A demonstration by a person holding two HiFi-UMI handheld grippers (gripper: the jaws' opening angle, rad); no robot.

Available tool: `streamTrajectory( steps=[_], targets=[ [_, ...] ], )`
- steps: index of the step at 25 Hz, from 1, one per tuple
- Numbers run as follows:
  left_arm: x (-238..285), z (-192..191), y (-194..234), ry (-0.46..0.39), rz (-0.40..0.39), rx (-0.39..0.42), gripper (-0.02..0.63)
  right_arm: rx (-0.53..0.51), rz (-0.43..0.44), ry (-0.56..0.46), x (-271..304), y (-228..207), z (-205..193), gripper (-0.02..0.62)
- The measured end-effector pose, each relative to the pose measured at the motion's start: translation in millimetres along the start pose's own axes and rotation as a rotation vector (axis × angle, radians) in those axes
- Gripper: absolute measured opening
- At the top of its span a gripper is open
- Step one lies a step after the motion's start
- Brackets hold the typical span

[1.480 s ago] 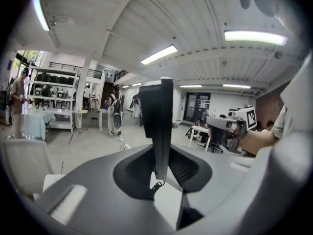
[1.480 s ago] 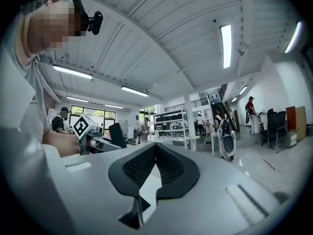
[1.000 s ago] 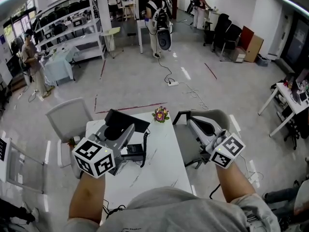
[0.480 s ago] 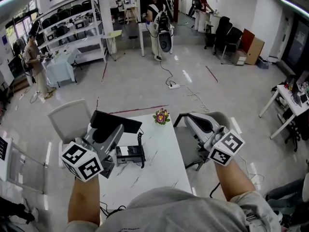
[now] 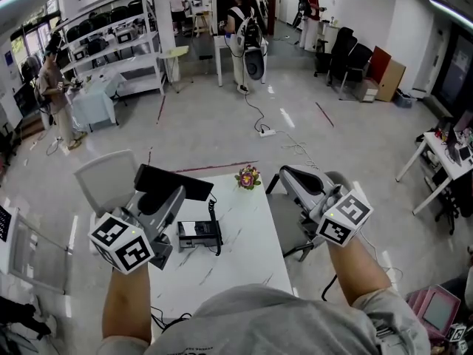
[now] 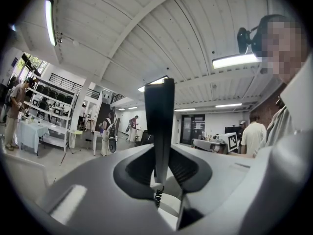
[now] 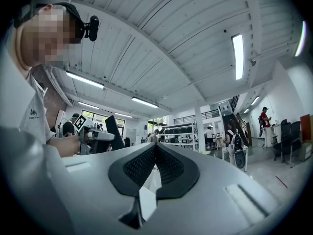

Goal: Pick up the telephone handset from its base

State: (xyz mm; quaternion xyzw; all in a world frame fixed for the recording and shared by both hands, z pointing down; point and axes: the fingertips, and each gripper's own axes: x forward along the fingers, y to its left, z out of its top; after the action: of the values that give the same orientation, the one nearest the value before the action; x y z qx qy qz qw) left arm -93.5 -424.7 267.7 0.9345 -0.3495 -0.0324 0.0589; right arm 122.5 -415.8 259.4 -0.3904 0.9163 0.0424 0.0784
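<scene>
Since a second ago the left gripper (image 5: 170, 193) has carried the telephone handset (image 5: 174, 183) up and toward the left edge of the white table (image 5: 247, 250), so the telephone base (image 5: 198, 234) that it partly covered now lies in plain sight. In the left gripper view the jaws stand narrow, and their dark pads press on both sides of the black handset (image 6: 160, 126), which rises upright between them. The handset is clear of the base and hangs above the table's left part. A coiled cord (image 5: 215, 224) runs from it down to the base. The right gripper (image 5: 287, 174) hovers off the table's right side, above a grey chair (image 5: 284, 224), and has barely shifted. Its jaws are pressed together with nothing between them. A small bunch of flowers (image 5: 247, 176) sits at the table's far edge, between the two grippers.
</scene>
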Motion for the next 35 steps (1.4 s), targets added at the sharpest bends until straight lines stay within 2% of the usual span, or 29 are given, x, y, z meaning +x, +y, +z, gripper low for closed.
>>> streamTrajectory(
  steps=[19,35],
  targets=[
    [0.0,-1.1,-0.9,-0.005,-0.007,0.004,0.137,0.021,0.015,0.011,4.8,2.0,1.5,0.003],
    [1.5,-2.1,0.7,0.002,0.000,-0.014,0.137,-0.011,0.029,0.031,10.6,4.8,-2.0,0.002]
  ],
)
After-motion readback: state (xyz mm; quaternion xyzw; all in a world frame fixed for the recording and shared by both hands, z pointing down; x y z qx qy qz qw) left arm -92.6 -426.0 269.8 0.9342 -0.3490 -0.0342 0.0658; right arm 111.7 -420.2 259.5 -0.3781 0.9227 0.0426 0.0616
